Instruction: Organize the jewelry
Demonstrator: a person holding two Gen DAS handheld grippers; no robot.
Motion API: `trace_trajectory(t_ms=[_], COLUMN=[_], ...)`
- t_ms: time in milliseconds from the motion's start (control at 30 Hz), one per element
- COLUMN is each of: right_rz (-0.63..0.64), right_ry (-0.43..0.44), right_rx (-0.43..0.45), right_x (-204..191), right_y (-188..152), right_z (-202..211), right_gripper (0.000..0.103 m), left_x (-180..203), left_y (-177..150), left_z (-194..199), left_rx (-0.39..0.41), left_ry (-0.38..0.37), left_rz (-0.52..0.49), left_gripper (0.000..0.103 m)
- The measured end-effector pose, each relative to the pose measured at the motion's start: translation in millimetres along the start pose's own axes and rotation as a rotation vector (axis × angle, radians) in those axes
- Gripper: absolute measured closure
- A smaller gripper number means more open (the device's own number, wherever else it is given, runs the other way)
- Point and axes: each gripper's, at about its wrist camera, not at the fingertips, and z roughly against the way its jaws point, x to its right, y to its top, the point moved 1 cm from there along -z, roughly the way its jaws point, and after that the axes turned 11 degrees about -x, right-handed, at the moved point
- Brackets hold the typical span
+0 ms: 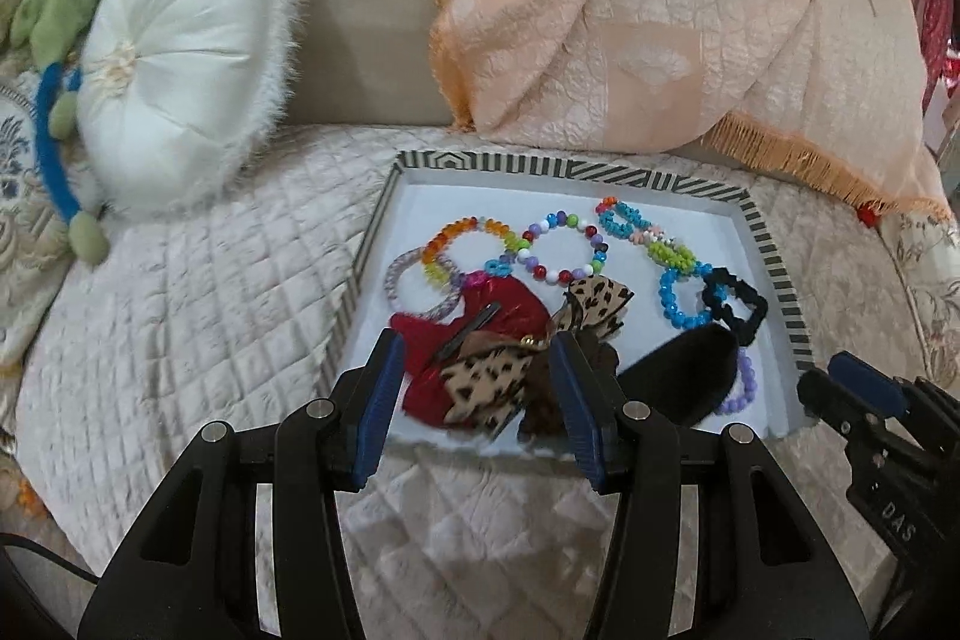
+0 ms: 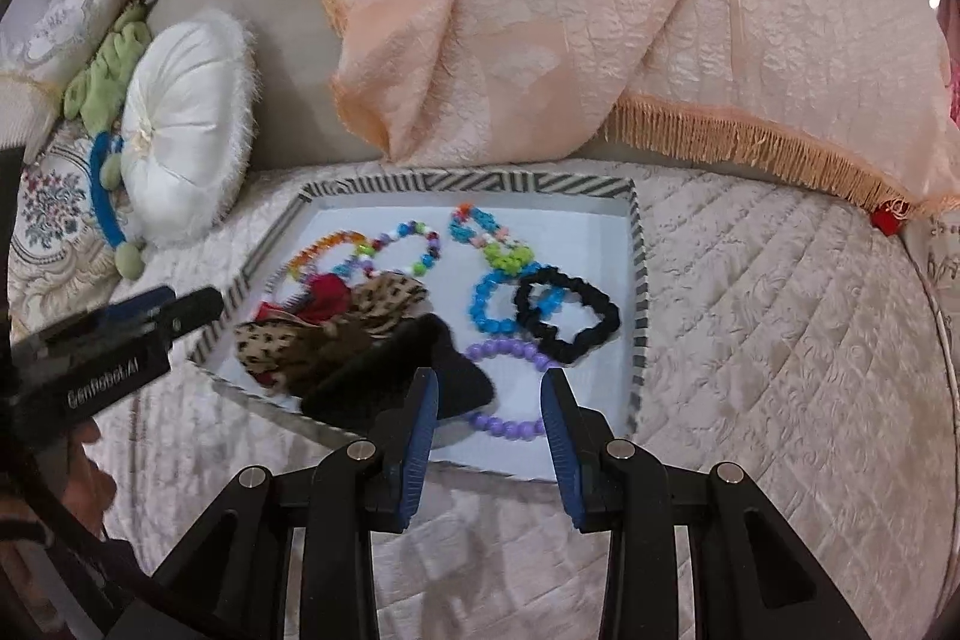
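white round cushion [image 1: 180,64] (furry rim) on quilted cover [image 1: 198,316], peach fringed cloth [image 1: 660,10] behind

Bracelets [image 1: 564,244] in tray [image 1: 774,250], beside cushion [image 1: 180,64]

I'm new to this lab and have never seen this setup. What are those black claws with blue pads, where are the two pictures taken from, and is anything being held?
A person holds a two-finger gripper in each hand; a fisheye camera on each looks forward along its fingers. One picture is from the left gripper, the other from the right gripper. Both hover open above a striped tray on a quilted bed cover, holding nothing. In the tray lie beaded bracelets, such as a blue bracelet and a purple bracelet, a black scrunchie, and leopard-print bows. A white round cushion sits nearby.
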Motion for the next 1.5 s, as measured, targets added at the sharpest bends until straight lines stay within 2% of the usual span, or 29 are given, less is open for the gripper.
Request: trace_trajectory(t_ms=[200, 567, 1500], right_rz=[0.007, 0.007, 0.019], right_ry=[-0.025, -0.019, -0.01], right_rx=[0.01, 0.031, -0.01], right_x=[-18, -33, -40], right_y=[-1, -6, -10], right_z=[11, 24, 19], right_gripper=[0.068, 0.052, 0.049], left_x=[-4, -9, -10], left_y=[-16, -29, -35], left_z=[25, 45, 50], left_rx=[0.045, 0.075, 0.083], left_ry=[0.017, 0.009, 0.034], left_rz=[0.006, 0.023, 0.018], left_gripper=[0.053, 0.053, 0.053])
